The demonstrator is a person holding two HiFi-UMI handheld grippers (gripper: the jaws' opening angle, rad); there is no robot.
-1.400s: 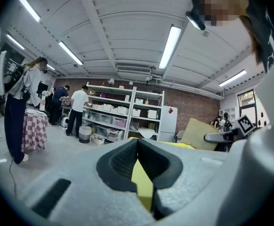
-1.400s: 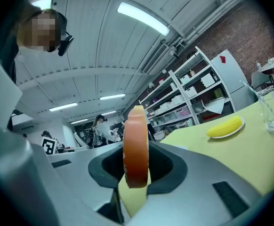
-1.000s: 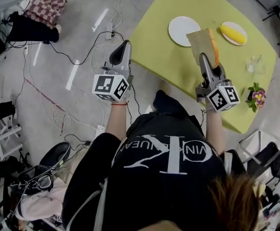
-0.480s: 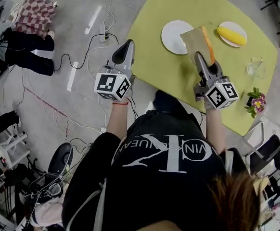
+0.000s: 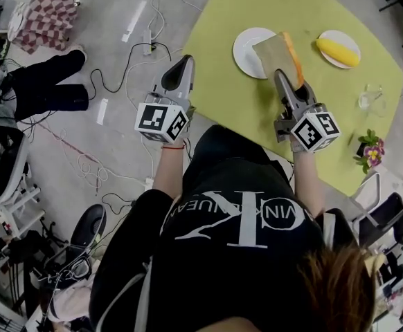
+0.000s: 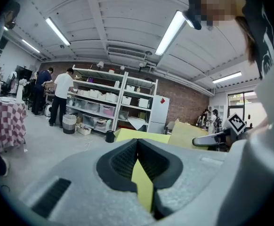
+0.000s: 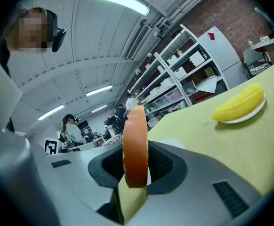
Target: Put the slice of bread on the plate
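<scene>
Over the table (image 5: 222, 102), the right tool (image 5: 282, 75) was clamped on the slice of bread (image 5: 278, 55). The slice stood on edge above the white plate's (image 5: 246, 47) right rim, its long axis running away from the tool. Judged risk: released on edge, it could topple off the rim onto the table. The left tool (image 5: 179, 71) was closed and empty.

Large white "CK" monogram (image 5: 237, 221), seen upside down, on black shirt (image 5: 187, 275), smaller lettering across it unreadable

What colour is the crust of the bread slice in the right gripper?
Orange; the bread slice shows it best in the right gripper view.
</scene>
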